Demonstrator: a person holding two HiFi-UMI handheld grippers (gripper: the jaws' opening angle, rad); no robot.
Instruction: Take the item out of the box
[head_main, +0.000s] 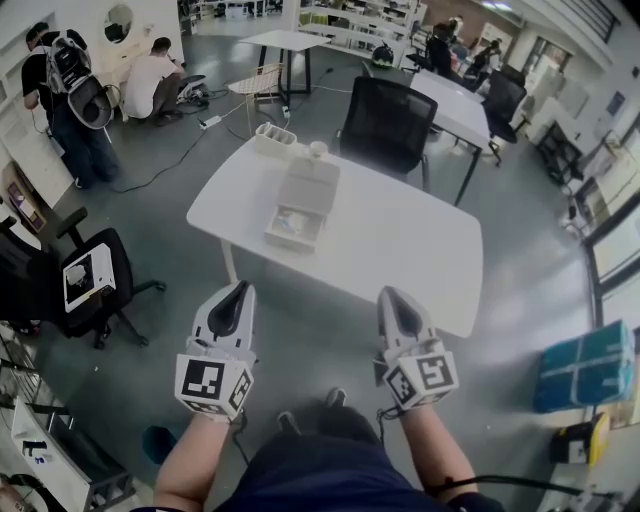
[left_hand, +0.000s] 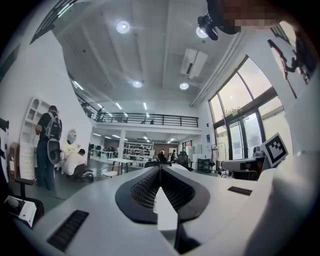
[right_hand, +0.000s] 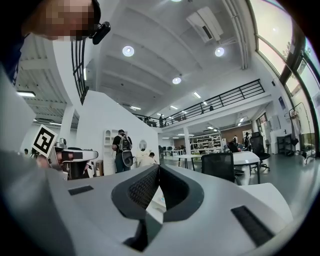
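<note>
A: What takes up the most room?

B: A white rounded counter (head_main: 420, 250), with a black mesh office chair (head_main: 388, 120) pushed up to its far side.

A: And on the counter?

B: A pale cardboard box (head_main: 312, 185) sits towards the far left end. It is open, with its lid folded back flat behind the tray.

A: Where are the tools?

B: The left gripper (head_main: 240, 292) and the right gripper (head_main: 390, 297) are side by side at the counter's near edge, well apart from the box, and both point level towards it.

A: How are the fingers?

B: Each gripper's own view shows them pressed together at the tips, with nothing between them (left_hand: 160, 168) (right_hand: 157, 167).

A: And the thing to take out?

B: A pale item with a bluish patch (head_main: 291, 226) lies inside the box's tray, untouched. Just beyond the lid stands a small white cup (head_main: 318, 149).
</note>
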